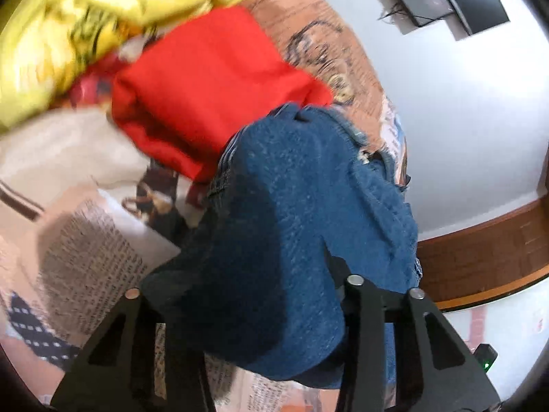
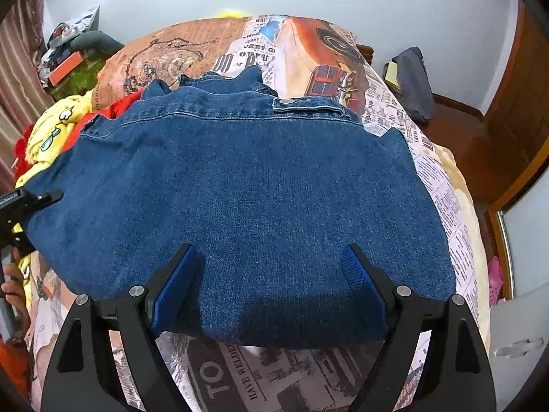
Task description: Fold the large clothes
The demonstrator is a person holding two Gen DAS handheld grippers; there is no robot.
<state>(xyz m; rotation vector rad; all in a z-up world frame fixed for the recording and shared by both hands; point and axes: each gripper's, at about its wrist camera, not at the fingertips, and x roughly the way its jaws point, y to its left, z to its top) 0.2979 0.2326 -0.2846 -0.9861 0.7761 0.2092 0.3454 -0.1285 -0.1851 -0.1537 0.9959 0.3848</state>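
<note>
A blue denim jacket (image 2: 247,185) lies spread across the bed, its button flap at the far edge. My right gripper (image 2: 271,264) stands open over the jacket's near hem. Its blue pads (image 2: 175,285) sit wide apart with flat denim between them. In the left wrist view the denim jacket (image 1: 308,189) bulges up in a fold between the fingers of my left gripper (image 1: 247,295), which is shut on it; the cloth hides the fingertips. The left gripper (image 2: 34,199) also shows at the jacket's left edge, with a person's hand (image 2: 13,292) below it.
The bed wears a newspaper-print cover (image 2: 308,55). A red garment (image 1: 212,82) and a yellow cartoon-print cloth (image 1: 68,27) lie piled beside the jacket. A grey bag (image 2: 411,82) sits on the floor to the right. Clutter (image 2: 68,55) stands at the back left.
</note>
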